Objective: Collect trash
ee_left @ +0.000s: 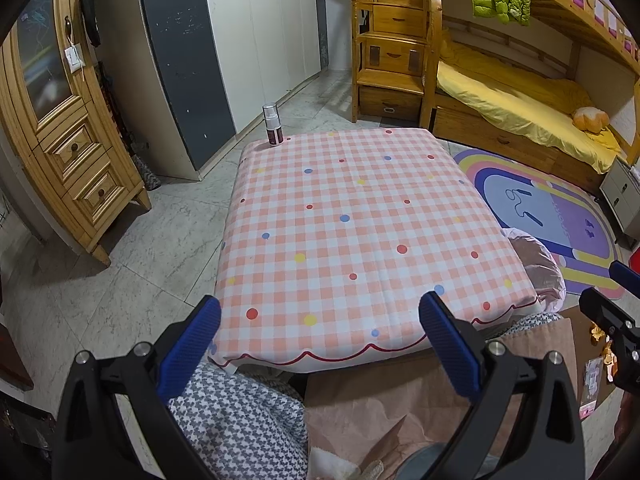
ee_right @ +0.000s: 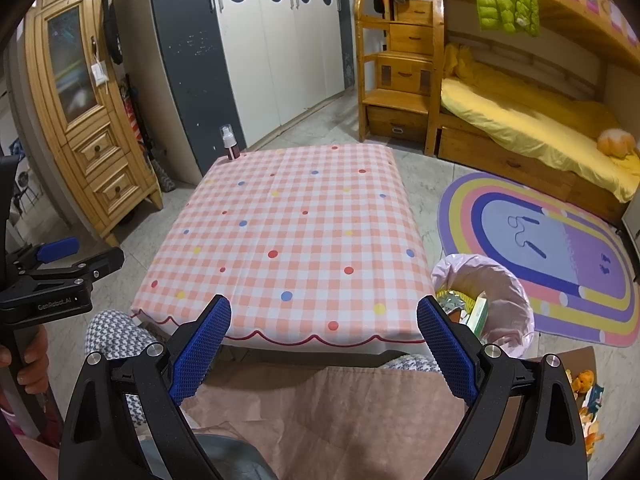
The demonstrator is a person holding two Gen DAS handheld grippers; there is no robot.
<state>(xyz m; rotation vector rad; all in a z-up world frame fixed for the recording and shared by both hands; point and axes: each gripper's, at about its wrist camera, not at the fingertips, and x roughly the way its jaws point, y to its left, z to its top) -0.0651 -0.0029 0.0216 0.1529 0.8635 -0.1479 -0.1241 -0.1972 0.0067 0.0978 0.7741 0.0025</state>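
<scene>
Domestic bedroom: beyond the low table (ee_right: pixel 288 220) with its checked cloth stands a wooden bunk bed (ee_right: pixel 520 112) with yellow bedding and drawer steps, left of it white wardrobes (ee_right: pixel 280 52), right a rainbow rug (ee_right: pixel 540 240).

Only one clear text: "GenRobot.AI", small pale letters on the black body of the left gripper (ee_right: pixel 60 256), seen far left of the right claw in the right wrist view. Purple lettering runs along the round rainbow-striped rug (ee_right: pixel 560 240), ahead-right of the claw, but too small and warped to read. The small clear-capped spray bottle with dark red label (ee_left: pixel 272 125), at the far left corner ahead of the left claw, has label print too blurred to read.
</scene>
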